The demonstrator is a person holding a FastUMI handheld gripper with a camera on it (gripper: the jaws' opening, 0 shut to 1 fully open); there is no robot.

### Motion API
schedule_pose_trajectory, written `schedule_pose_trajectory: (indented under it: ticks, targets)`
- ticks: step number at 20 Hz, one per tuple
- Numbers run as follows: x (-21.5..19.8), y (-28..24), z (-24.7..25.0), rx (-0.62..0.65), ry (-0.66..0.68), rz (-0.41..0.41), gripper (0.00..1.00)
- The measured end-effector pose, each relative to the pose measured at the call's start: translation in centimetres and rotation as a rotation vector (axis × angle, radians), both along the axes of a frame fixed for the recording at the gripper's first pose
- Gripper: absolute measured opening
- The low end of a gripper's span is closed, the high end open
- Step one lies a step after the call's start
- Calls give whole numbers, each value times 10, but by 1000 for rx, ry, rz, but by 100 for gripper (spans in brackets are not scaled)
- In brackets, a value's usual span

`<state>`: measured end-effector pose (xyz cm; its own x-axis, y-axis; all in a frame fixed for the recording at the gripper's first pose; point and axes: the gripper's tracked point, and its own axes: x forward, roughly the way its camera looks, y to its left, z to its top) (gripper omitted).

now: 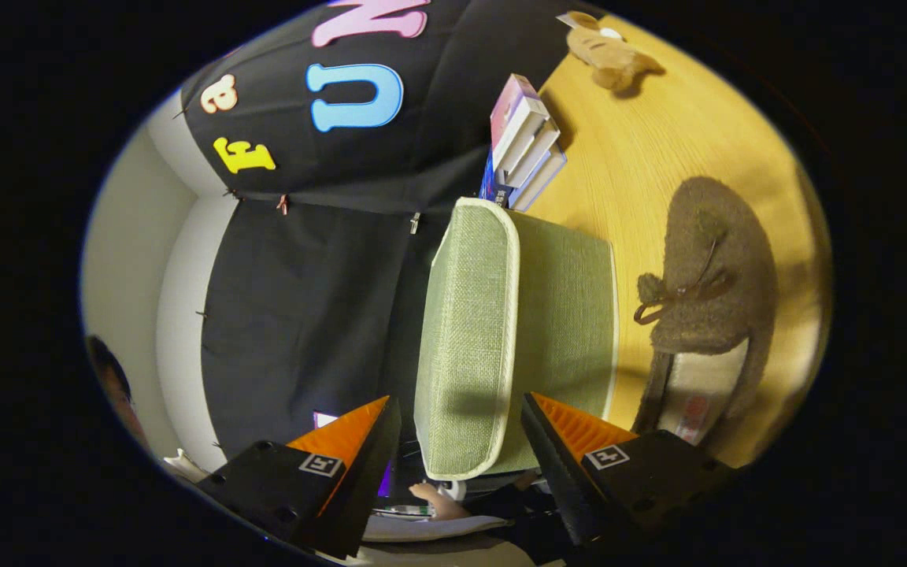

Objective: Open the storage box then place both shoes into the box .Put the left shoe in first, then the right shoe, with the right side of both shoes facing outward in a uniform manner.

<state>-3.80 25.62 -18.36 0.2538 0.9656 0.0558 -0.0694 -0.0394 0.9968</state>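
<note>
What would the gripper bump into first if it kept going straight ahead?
Most likely the green storage box. The gripper has its fingers open, and the box's lidded end sits just ahead, lined up with the gap between them. The brown shoe lies off to the side on the wooden table. Depth is hard to judge.

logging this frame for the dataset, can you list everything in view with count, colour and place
storage box: 1, light green fabric with pale trim, lid shut, on the table just ahead of the fingers
shoe: 1, brown and fuzzy with a bow, on the table beside the box
books: 1 stack, pale covers, on the table just beyond the box
plush toy: 1, tan, on the table far past the books
table: 1, light wood
person: 1, partly seen, off to the side by the white wall
gripper: 1, fingers open, the box's near end between them, not touching
</note>
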Motion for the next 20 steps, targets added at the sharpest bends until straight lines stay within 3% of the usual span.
schedule_pose_trajectory:
  ticks: [4, 7, 10, 14, 20]
  targets:
    - [-3, 20, -13, 22, 35, 39, 95]
    - [12, 21, -5, 117, 65, 5, 93]
    - [21, 22, -6, 165, 102, -11, 75]
    - [21, 16, 4, 176, 69, -36, 8]
    - [19, 1, 43, 149, 10, -121, 5]
